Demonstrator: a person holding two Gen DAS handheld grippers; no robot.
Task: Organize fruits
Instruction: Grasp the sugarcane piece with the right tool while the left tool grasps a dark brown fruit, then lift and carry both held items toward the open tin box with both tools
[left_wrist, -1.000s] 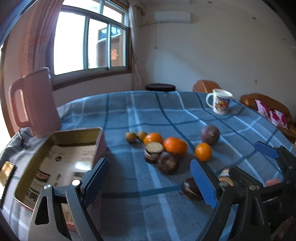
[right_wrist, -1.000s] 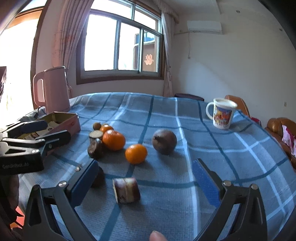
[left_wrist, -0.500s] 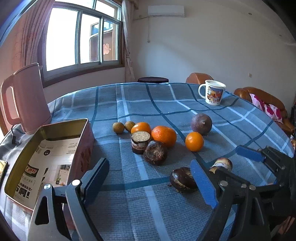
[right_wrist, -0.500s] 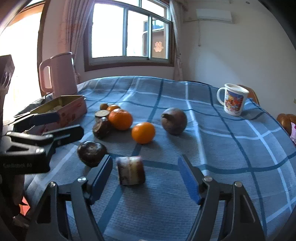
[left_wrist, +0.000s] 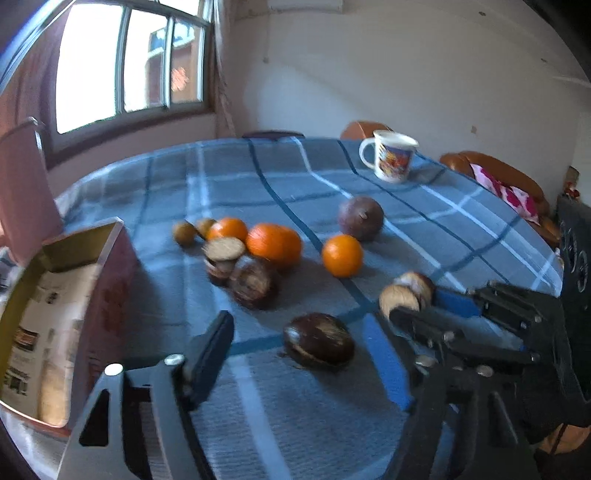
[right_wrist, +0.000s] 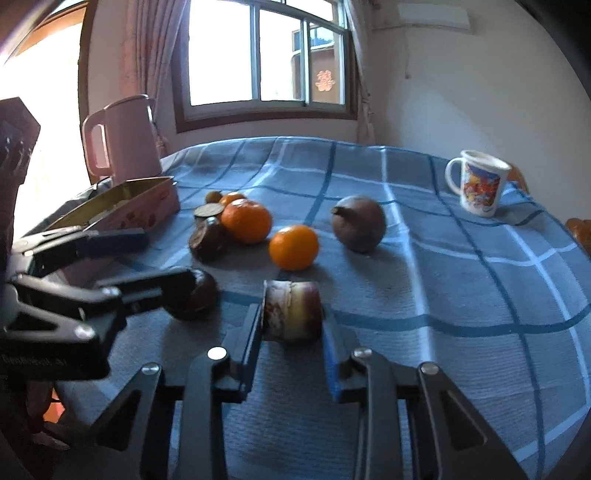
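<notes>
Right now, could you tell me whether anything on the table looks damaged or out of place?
Nothing spilled. Several dark brown fruits are cut open: one pale-faced half sits atop the pile beside the oranges, another cut piece lies apart near the front.

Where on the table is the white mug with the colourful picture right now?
The white mug stands upright at the far right of the blue checked tablecloth in the right wrist view, apart from the fruit, beyond and right of the dark round fruit.

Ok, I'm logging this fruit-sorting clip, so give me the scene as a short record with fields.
surface: table under a blue plaid cloth
right tool: closing on a cut fruit chunk, pads at its sides
left tool: closing around a dark brown fruit, not yet gripped
loose fruit: single orange, round purple-brown fruit
container: open tin on the left
other: mug, pink kettle
</notes>
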